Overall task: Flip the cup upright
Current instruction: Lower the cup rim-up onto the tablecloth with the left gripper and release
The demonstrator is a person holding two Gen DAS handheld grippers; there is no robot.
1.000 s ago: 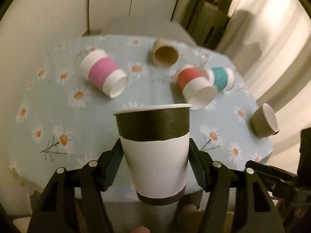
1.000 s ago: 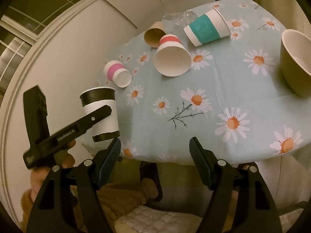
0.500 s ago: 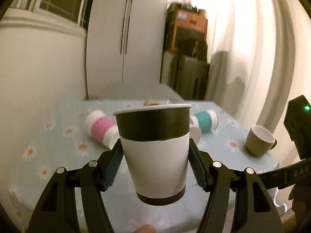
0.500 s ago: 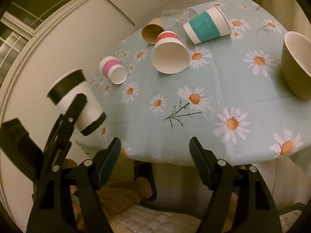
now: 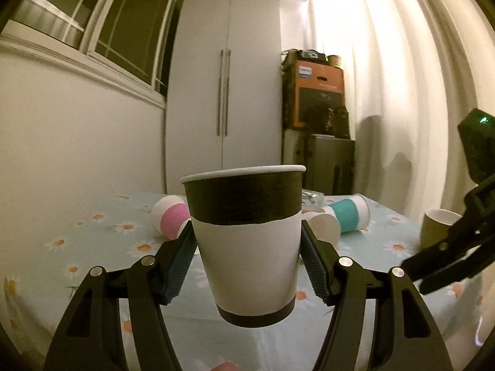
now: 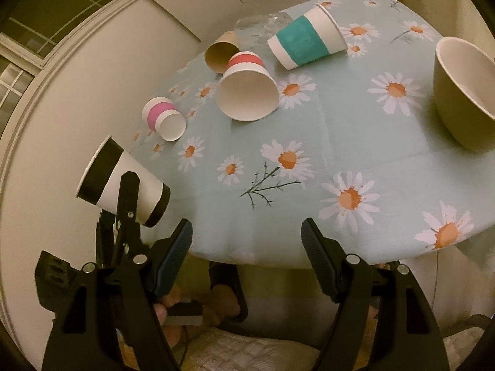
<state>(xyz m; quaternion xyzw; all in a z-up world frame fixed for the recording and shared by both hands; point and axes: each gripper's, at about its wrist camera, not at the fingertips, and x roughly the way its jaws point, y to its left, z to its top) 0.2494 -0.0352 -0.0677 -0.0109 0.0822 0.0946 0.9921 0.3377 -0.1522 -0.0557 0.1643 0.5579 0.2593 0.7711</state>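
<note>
My left gripper [image 5: 247, 262] is shut on a white paper cup with black bands [image 5: 247, 241], gripping its white middle. The cup's mouth points up in the left wrist view, and it hangs above the near edge of the table [image 5: 92, 247]. In the right wrist view the same cup [image 6: 123, 179] appears tilted at the table's left edge, held by the left gripper. My right gripper [image 6: 247, 244] is open and empty, below the table's front edge.
On the daisy tablecloth [image 6: 340, 142] lie a pink-banded cup [image 6: 162, 119], a red-banded cup [image 6: 247, 89], a teal-banded cup [image 6: 306, 41], a brown cup [image 6: 221, 54] and a clear glass [image 6: 263, 24]. An olive mug [image 6: 464, 92] stands at right.
My left gripper has tilted back and levelled out with the cup in it, so its view now shows the wall and cupboard. The right gripper has barely moved.
</note>
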